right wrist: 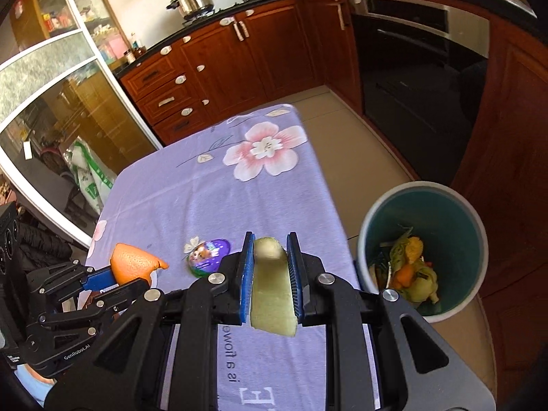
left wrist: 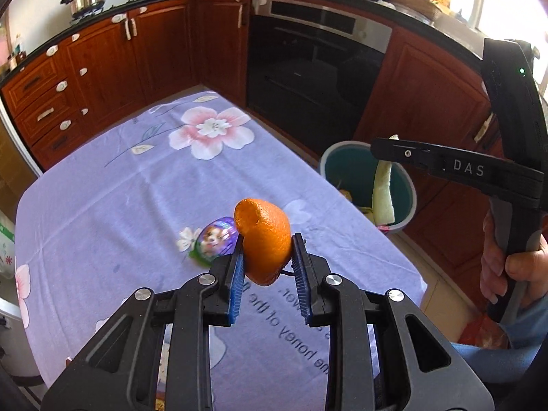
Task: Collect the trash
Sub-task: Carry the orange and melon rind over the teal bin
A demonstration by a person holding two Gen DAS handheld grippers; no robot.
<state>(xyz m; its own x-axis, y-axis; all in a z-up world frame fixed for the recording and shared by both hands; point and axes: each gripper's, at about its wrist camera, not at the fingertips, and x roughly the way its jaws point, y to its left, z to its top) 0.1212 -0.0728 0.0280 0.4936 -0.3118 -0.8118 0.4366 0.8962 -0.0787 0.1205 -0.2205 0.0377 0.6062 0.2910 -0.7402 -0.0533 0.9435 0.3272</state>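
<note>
Holding an orange peel (left wrist: 265, 241), the left gripper (left wrist: 267, 263) pinches its middle. The right gripper (right wrist: 270, 274) squeezes a pale rind (right wrist: 272, 294). Both are light and bendy. The bin (right wrist: 424, 250) sits right of it.

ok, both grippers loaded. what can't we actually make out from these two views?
- Bin, left wrist view: the right gripper and the pale rind cross it, hiding most of its contents.
- Purple wrapper, both views: blurred, print unreadable; partly behind the orange peel in the left view.
- Tablecloth lettering: cut off by the gripper bodies.
- Pale rind's underside, right wrist view: faces away.
- Left gripper, right wrist view: the fingertips are hidden behind the peel.
</note>
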